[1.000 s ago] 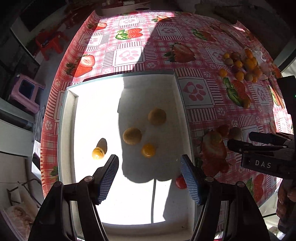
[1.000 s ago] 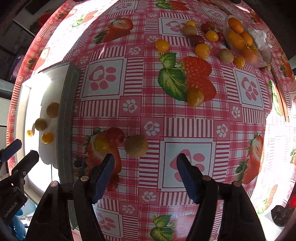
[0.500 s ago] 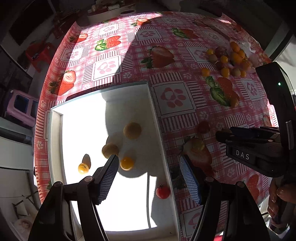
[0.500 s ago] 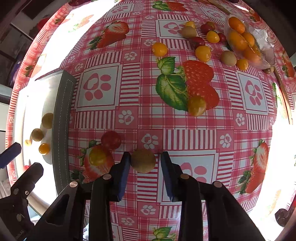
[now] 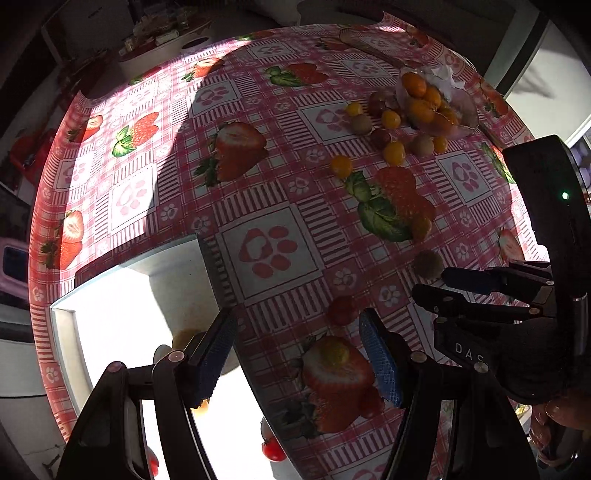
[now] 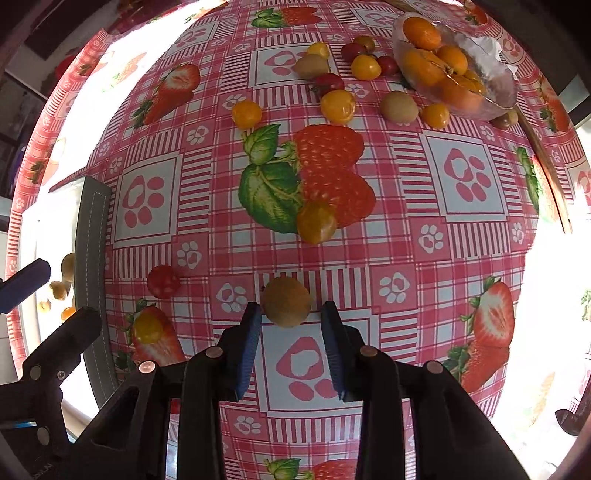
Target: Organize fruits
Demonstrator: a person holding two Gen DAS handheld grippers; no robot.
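Right tongs [image 6: 290, 334] narrowed around brown fruit [image 6: 286, 302] on tabletop [image 6: 369, 258], grip unclear, left tongs [image 5: 297, 354] wide, empty, beside white tray [image 5: 122, 295].

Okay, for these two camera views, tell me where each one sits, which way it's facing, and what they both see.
Left wrist: on the left gripper, facing steeply down at the tablecloth and tray corner; its open jaws, the right gripper and a hand show.
Right wrist: on the right gripper, facing straight down; its jaws have just been closing, a brown fruit between them; the left gripper shows at left.
Shared: the brown fruit, tray and bowl of oranges.
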